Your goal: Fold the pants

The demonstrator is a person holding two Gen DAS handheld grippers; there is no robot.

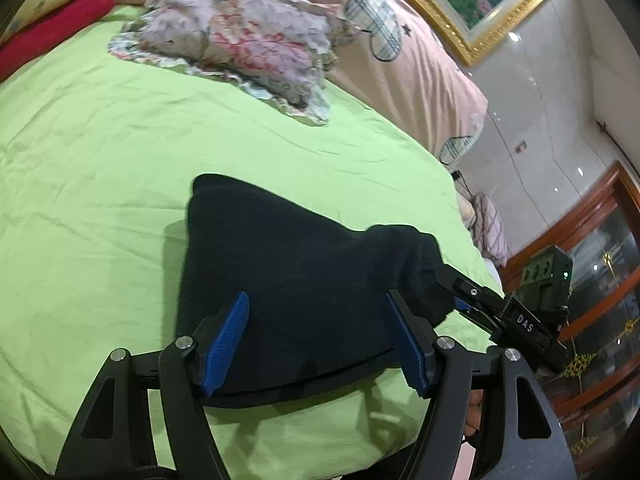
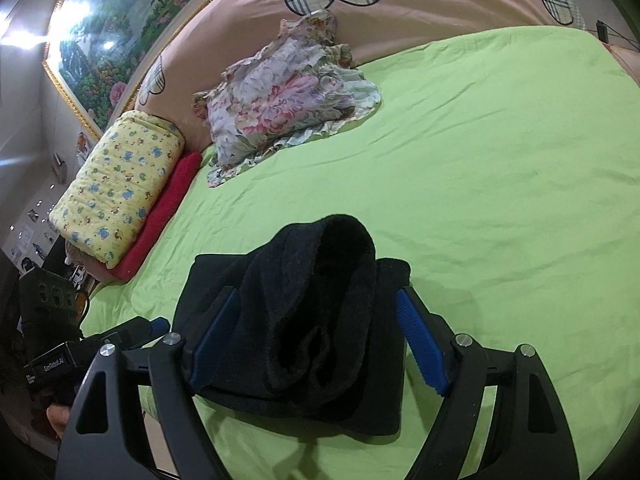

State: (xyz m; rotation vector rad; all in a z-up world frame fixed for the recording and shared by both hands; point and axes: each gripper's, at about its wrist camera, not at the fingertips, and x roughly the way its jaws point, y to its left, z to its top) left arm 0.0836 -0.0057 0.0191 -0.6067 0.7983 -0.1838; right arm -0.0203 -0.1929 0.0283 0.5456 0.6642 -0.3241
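Dark folded pants [image 1: 288, 264] lie on the green bed sheet [image 1: 100, 160] near its front edge. In the left wrist view my left gripper [image 1: 316, 340] is open, its blue pads [image 1: 228, 336] standing just above the flat near part of the pants without pressing them. My right gripper [image 1: 460, 296] reaches in from the right, its tip at a raised bunch of the cloth. In the right wrist view that bunch of the pants [image 2: 320, 300] humps up between the jaws of my right gripper [image 2: 320, 336]. They stand wide, the cloth lying against the left pad [image 2: 216, 332] and clear of the right one. The left gripper [image 2: 156, 326] shows at the left.
A crumpled floral cloth [image 2: 280, 100] lies further up the sheet [image 2: 500, 160]. A yellow patterned pillow [image 2: 116, 184] rests on a red cloth [image 2: 168, 208] at the bed's side. A pink quilt with plaid hearts [image 1: 400, 60] runs along the back. A wooden cabinet [image 1: 600, 280] stands past the bed's edge.
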